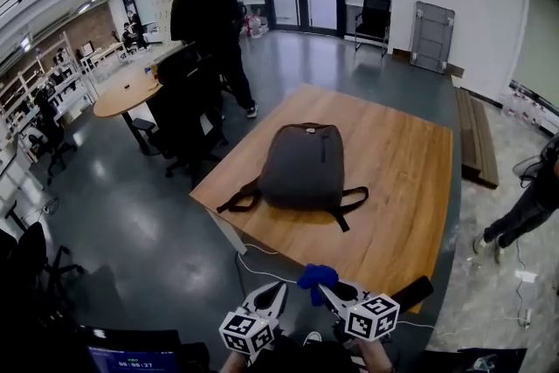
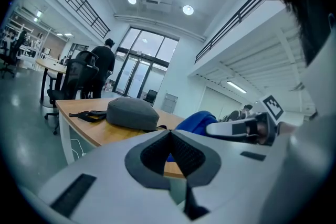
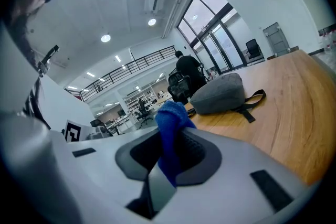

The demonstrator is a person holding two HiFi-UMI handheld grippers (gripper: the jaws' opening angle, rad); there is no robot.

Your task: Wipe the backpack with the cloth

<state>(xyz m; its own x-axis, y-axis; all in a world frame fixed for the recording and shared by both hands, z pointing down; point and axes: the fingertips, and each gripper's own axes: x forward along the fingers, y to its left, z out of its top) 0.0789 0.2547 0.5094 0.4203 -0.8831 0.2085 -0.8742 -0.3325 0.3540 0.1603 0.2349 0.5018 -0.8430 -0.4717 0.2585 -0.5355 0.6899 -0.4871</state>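
Wooden tabletop (image 1: 397,155), grey backpack (image 1: 304,163) centre, not yet wiped. R claw (image 3: 168,152) pinches blue cloth (image 3: 171,115); L claw (image 2: 170,148) closed, empty. Next: carry cloth fwd onto backpack.

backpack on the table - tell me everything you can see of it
The backpack is dark grey, soft fabric by the look, rounded and domed. It lies flat near the middle of the wooden table, with a dark line like a zip on its upper part. Black straps splay from its near end to both sides onto the wood. Only the table touches it; the right claw, shut on the blue cloth, is well apart from it.
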